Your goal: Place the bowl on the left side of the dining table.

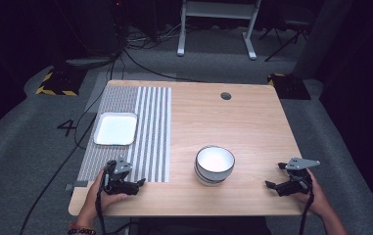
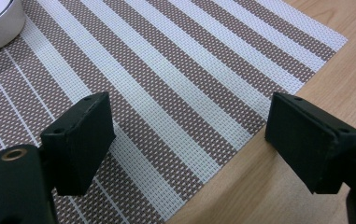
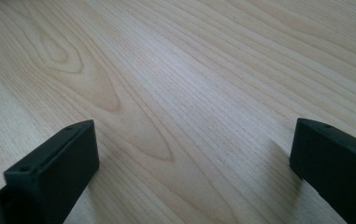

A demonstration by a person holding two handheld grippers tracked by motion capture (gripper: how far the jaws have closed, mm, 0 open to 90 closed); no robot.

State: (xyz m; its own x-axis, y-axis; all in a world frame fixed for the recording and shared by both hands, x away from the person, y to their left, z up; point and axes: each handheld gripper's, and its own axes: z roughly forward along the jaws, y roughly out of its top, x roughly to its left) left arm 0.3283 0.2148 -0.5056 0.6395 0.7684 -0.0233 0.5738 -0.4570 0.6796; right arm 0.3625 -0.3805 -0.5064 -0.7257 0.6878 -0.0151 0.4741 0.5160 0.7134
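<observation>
Two tongs rest low over the table [image 1: 252, 122], both wide open and holding nothing. Left tongs [image 1: 142, 182] sit at the mat's [image 1: 150, 127] near corner; right tongs [image 1: 272, 176] lie right of the bowl [image 1: 215, 164].

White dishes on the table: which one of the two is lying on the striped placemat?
The flat square tray lies on the striped placemat, at the table's left. The round bowl stands on bare wood instead.

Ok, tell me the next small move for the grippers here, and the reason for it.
Probably bring the right gripper in toward the white ceramic bowl with dark bands. Both grippers sit open and empty at the near edge of the wooden table, the left gripper over the striped woven placemat, and the bowl stands untouched between them.
</observation>
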